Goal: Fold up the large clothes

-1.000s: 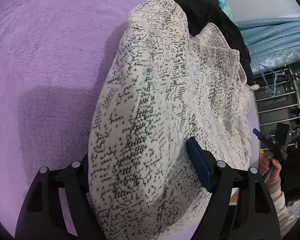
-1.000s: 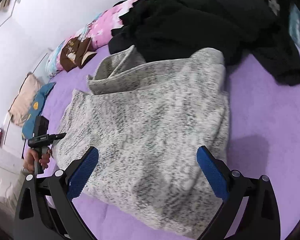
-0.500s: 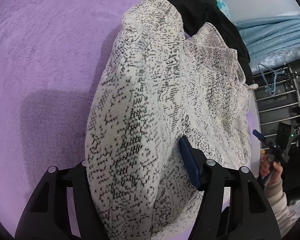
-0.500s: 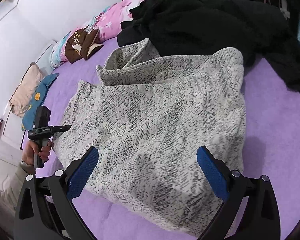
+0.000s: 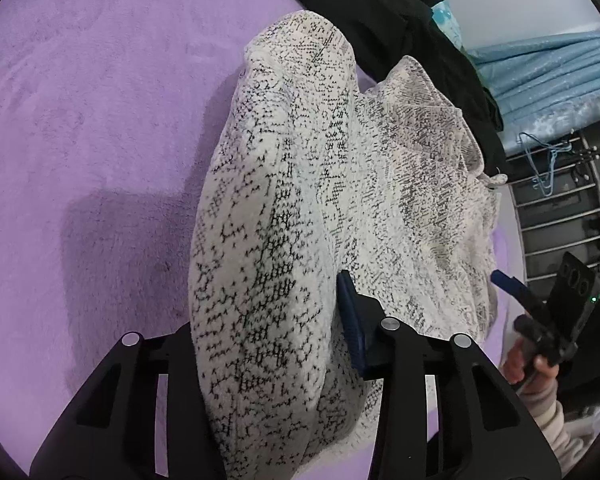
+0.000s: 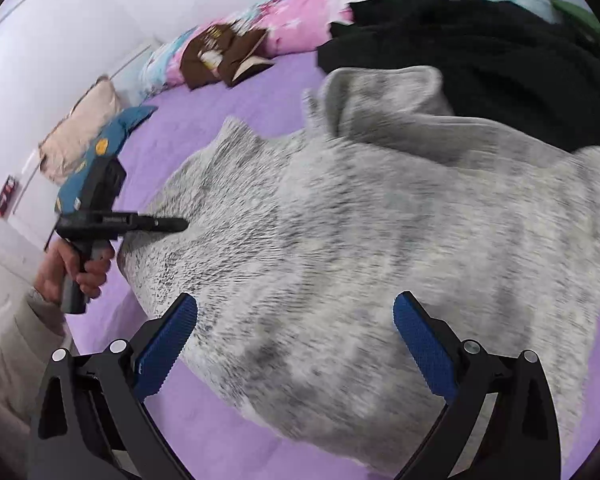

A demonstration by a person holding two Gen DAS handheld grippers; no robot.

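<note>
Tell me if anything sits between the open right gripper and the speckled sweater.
Nothing visible does. The right gripper hangs open directly over the sweater, with only air between. The left gripper already clamps a bunched edge.

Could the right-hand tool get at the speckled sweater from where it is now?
Probably yes. The right tool is open, just above the speckled sweater, with nothing between them. The left tool already grips another part of it.

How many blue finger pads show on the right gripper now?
2: the right gripper shows one pad at lower left, the other at lower right, over the speckled sweater.
</note>
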